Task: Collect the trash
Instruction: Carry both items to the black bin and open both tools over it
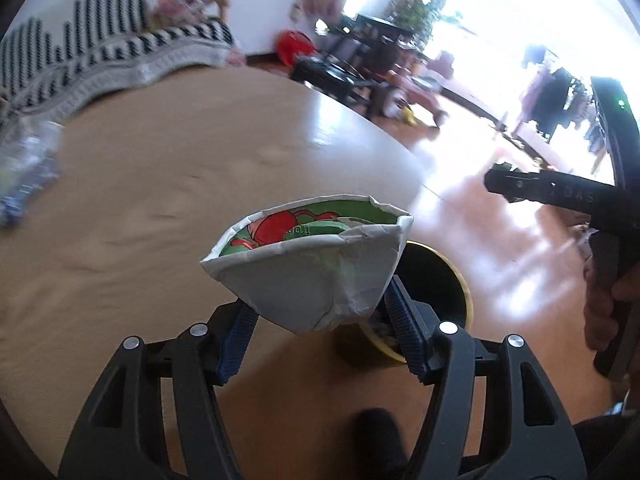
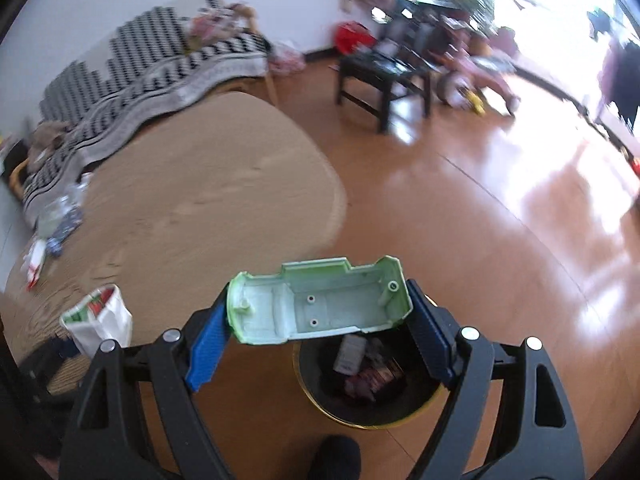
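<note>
My left gripper (image 1: 320, 328) is shut on a crushed white paper cup with green and red print (image 1: 312, 272), held above the edge of the round table (image 1: 160, 168). Behind it stands a black trash bin with a gold rim (image 1: 436, 280). My right gripper (image 2: 320, 332) is shut on a pale green plastic toy car shell (image 2: 320, 304), held over the open bin (image 2: 368, 380), which holds several pieces of trash. The paper cup also shows at the left of the right wrist view (image 2: 100, 316). The right gripper's body shows at the right of the left wrist view (image 1: 560, 196).
Crumpled plastic wrappers (image 2: 56, 220) lie on the table's far left side. A black-and-white striped blanket (image 2: 140, 76) covers a sofa behind the table. A dark stool (image 2: 380, 76) and toys stand on the glossy wooden floor (image 2: 500, 220).
</note>
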`<state>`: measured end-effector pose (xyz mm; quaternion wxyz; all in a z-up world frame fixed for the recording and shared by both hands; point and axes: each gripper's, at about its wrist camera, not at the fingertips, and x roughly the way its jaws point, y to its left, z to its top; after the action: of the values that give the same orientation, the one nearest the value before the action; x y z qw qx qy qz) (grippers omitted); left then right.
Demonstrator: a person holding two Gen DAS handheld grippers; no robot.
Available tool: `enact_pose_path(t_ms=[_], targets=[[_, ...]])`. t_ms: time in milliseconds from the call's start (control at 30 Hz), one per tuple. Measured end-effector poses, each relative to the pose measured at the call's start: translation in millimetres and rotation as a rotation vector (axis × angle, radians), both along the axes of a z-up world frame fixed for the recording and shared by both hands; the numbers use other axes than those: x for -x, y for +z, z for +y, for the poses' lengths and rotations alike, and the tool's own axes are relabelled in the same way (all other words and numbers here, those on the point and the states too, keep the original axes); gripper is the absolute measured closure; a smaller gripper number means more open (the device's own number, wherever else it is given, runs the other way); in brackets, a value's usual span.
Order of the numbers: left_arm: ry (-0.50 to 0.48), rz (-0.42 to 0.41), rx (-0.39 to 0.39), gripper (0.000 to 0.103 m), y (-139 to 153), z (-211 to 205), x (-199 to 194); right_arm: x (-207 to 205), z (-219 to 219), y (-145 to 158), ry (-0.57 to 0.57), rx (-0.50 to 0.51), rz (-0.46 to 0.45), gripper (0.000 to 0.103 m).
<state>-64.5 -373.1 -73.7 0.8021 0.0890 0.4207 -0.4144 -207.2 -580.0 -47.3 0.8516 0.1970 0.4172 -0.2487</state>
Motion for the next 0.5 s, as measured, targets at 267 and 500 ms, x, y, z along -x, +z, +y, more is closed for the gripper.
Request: enact_pose_path(t_ms=[267,500], targets=[[-0.107,0.072,-0.031,0.041,-30.1,-86.0,39.9,28.8,-45.4,-20.8,-0.121,-0.061,0.050,0.024],[-0.134,0.087,-0.048,0.041,-43.3,-113.1,51.9,31.1,-55.6,-24.5,-0.136,-0.098,0.044,0.024]])
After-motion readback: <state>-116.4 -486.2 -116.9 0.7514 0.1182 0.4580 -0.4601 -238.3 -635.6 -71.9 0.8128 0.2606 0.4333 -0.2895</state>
